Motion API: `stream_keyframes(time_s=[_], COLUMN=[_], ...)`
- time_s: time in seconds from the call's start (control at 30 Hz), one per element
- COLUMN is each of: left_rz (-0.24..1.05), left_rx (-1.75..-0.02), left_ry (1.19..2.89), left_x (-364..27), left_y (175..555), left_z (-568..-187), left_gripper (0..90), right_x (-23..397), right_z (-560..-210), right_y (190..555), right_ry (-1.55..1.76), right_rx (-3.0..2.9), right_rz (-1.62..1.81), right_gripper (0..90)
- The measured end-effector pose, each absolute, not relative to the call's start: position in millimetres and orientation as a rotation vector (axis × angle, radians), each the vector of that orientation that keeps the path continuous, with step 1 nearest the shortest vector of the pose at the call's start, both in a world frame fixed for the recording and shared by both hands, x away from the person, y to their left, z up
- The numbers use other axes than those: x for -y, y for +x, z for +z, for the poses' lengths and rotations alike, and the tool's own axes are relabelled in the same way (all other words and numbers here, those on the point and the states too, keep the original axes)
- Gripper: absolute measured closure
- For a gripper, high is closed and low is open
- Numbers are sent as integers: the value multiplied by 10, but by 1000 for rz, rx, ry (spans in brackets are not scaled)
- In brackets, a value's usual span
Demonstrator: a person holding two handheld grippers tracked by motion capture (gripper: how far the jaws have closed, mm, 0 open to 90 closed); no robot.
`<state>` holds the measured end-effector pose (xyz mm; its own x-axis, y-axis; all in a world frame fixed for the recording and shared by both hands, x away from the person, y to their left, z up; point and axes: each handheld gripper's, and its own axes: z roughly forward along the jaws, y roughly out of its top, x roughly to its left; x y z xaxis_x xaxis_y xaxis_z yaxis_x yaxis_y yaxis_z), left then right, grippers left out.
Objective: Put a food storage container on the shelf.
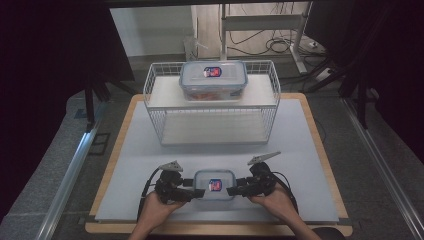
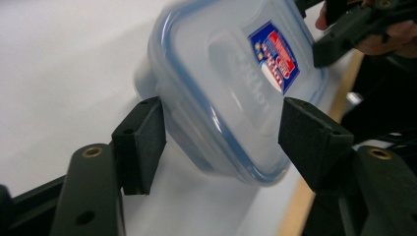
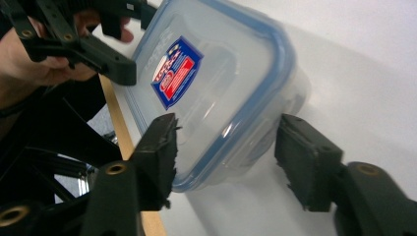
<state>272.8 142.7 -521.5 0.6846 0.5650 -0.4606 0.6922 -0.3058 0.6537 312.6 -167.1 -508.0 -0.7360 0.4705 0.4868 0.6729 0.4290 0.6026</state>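
**Grip forming on the small box at the near edge**

Grippers first: my left gripper and right gripper bracket the small lidded box from its two ends. In the left gripper view the pads stand at the box's corner, one seeming to brush the wall, the other just off the lid rim. In the right gripper view there is a clear gap on one side. So I read both as open around the box, not yet clamped.

The box sits on the white mat near the tabletop's front edge, midway along it. I judge the lift has not begun; squeezing, raising and placing remain.

Beyond it the mat lies bare up to the wire rack at the far edge, whose upper shelf carries a larger lidded box; the lower shelf looks free. The wooden front edge is close behind my hands, so backing room is slim.
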Motion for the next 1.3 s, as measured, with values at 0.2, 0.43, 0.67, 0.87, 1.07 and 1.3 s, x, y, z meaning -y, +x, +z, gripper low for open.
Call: stream_keyframes(time_s=[0.2, 0.43, 0.67, 0.87, 1.07, 1.3], left_rz=[-204, -284, -322, -313, -305, -273], left_rx=[-978, -992, -1015, -1040, -1045, -997], left_ry=[1951, 1878, 1835, 1821, 1812, 1775], left_x=[-1475, -1557, -1597, -1603, -1602, -1626], left_y=[2664, 2700, 2705, 2719, 2755, 2800], left_z=[-5234, -5275, -5284, -5271, -5256, -5099], left_gripper=[425, 496, 533, 540, 538, 550], right_x=[1741, 1766, 1802, 1809, 1804, 1852], right_z=[-5081, -5102, -5128, -5131, -5129, -4996], right_y=[3065, 3020, 3027, 3035, 3054, 3113], right_ry=[-1012, -1022, -1053, -1060, -1068, -1055], right_rx=[2389, 2361, 2286, 2264, 2267, 2227], right_rz=[-1226, -1242, -1262, -1288, -1303, -1387], right_gripper=[517, 539, 571, 585, 585, 590])
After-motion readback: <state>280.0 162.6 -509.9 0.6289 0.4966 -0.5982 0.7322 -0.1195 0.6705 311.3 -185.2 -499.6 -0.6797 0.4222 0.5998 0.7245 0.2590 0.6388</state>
